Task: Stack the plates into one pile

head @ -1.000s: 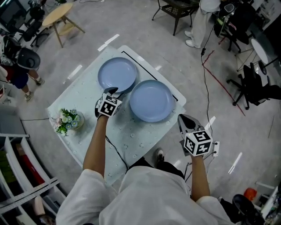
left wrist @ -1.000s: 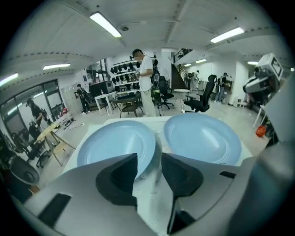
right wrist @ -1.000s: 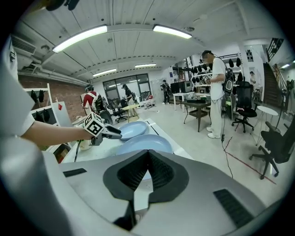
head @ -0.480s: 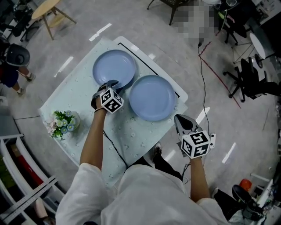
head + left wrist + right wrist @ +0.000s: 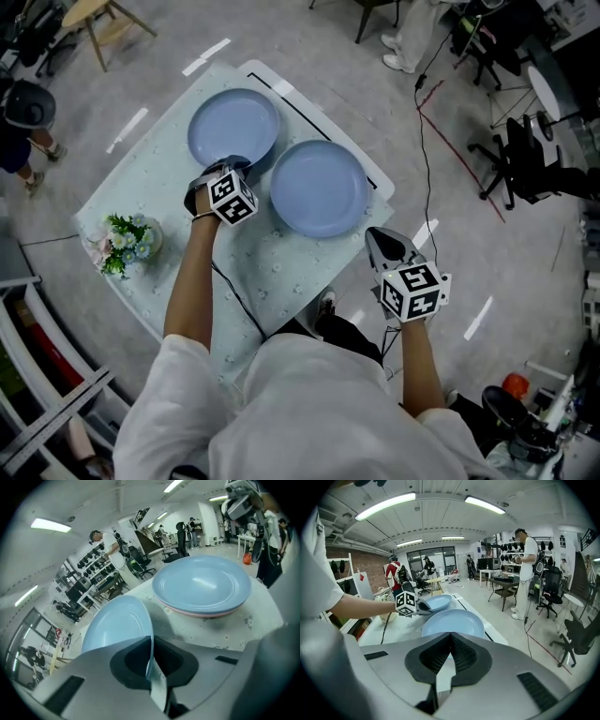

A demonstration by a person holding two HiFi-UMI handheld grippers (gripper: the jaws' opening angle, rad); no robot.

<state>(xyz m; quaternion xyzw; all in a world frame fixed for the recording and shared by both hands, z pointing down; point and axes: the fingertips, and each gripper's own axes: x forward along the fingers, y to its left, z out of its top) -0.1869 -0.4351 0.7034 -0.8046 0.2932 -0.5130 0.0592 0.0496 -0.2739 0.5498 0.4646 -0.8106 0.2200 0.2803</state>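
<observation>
Two light blue plates lie side by side on the pale patterned table point(image 5: 272, 267). The far-left plate point(image 5: 232, 127) point(image 5: 115, 625) has its near rim between the jaws of my left gripper point(image 5: 228, 165) point(image 5: 151, 663), which are closing and pinch that rim. The second plate point(image 5: 319, 187) point(image 5: 201, 585) point(image 5: 452, 623) sits just to its right, apart from both grippers. My right gripper point(image 5: 380, 242) point(image 5: 450, 637) hangs off the table's near right corner, jaws shut with nothing in them, pointing at the second plate.
A small pot of flowers point(image 5: 120, 246) stands at the table's left edge. A black cable point(image 5: 424, 122) runs over the floor to the right. Office chairs point(image 5: 525, 159) and a standing person point(image 5: 526, 573) are beyond the table.
My left gripper has slid forward onto the rim of the far-left plate and closed on it. The right gripper has stayed near the table's right corner.
</observation>
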